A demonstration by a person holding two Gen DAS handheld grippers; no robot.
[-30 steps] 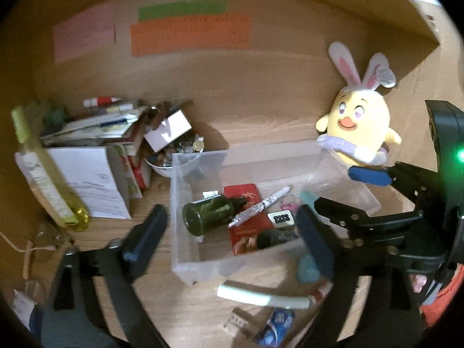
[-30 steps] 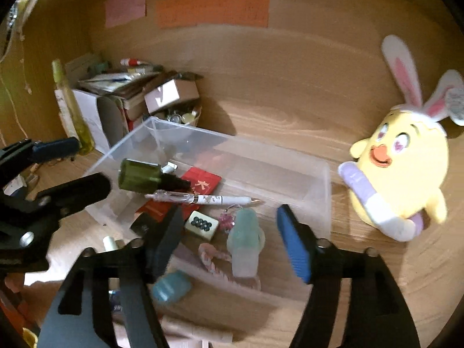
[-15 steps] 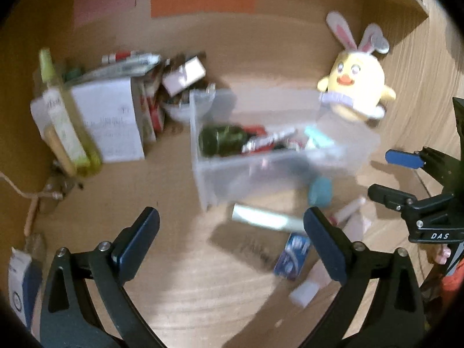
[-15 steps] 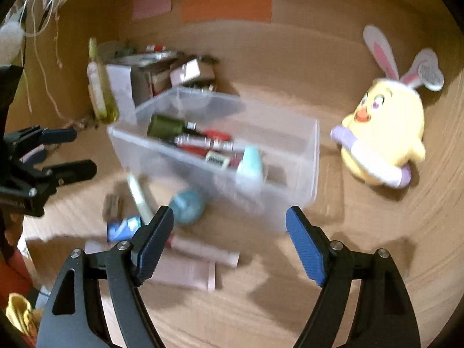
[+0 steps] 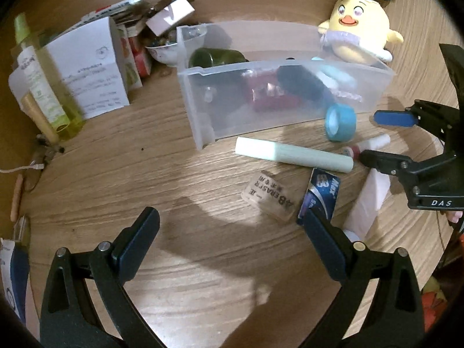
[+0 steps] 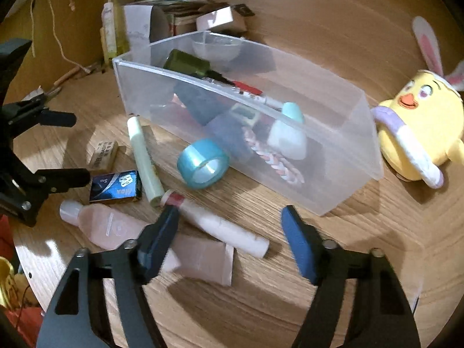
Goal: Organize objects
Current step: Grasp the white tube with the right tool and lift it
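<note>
Left gripper [image 5: 229, 249]: jaws spread, empty, above bare wooden desk [image 5: 179, 191]. Right gripper [image 6: 229, 237]: jaws spread, empty, over white tube [image 6: 220, 226]. Clear plastic bin [image 6: 342, 174] holds dark green bottle [image 6: 185, 63]; blue tape roll [image 6: 203, 163] touches bin's near wall. Pale green stick [image 6: 143, 159], blue box [image 6: 116, 187] lie left.

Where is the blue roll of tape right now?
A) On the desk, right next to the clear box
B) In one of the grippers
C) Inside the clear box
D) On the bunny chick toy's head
A: the blue roll of tape lies on the wooden desk against the outside of the clear box, and no gripper holds it.
</note>
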